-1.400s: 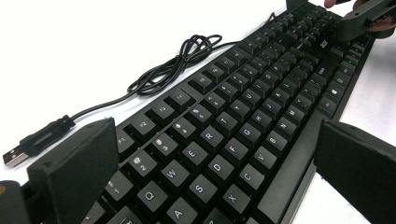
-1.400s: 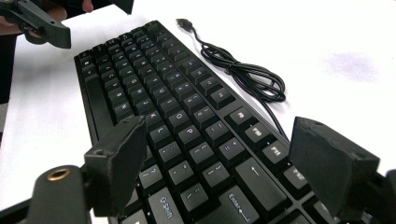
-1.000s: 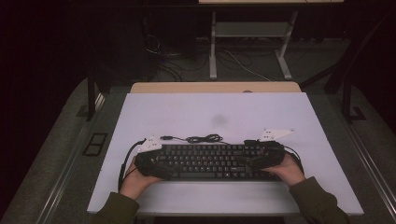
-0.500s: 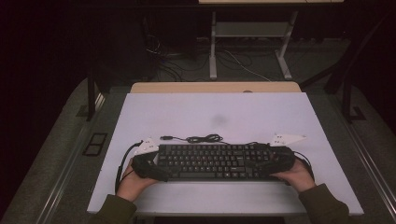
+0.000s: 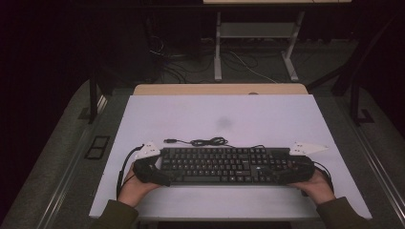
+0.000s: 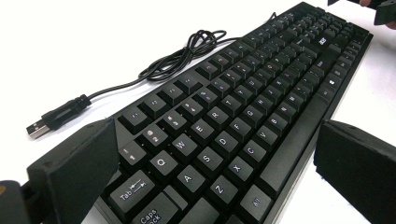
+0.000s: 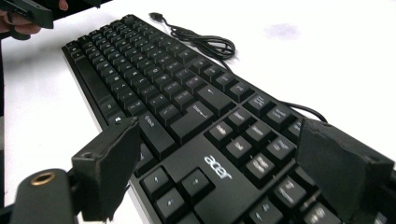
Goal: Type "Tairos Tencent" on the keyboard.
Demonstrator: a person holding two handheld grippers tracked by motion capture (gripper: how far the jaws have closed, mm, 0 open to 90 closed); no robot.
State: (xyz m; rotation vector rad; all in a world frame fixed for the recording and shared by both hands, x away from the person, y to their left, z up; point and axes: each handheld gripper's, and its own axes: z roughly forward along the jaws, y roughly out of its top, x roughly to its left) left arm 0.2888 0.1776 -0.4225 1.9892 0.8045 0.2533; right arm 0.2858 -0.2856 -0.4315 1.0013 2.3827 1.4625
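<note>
At the near edge of the white table [image 5: 219,114] lies the black plastic full-size keyboard [image 5: 224,164], long axis running left to right across the person's front, parallel to the table's near edge. Its thin black USB cable [image 5: 207,141] sits coiled just beyond the far edge of the keyboard, plug end loose on the table toward the left.

Key relation: one gripper at each short end. The left gripper [image 5: 152,171] is at the keyboard's left end, the right gripper [image 5: 293,172] at its right end, both pointing inward along the long axis, each equally near its own end.

Left gripper view: jaws spread wide, straddling the Tab/Caps Lock corner of the keyboard [image 6: 224,121]; one jaw off the far edge, one off the near edge, neither clearly pressing on the case. Cable [image 6: 163,65] and plug lie beyond the far jaw.

Right gripper view: jaws likewise wide apart, straddling the numpad end of the keyboard [image 7: 187,116]; a gap seems to remain on both sides, though contact at the far jaw is hard to tell.

Judgement: the grasp is lined up across the keyboard's short width at both ends but not closed. Next move likely needs both grippers to close together so the keyboard lifts level; the trailing cable could drag.
</note>
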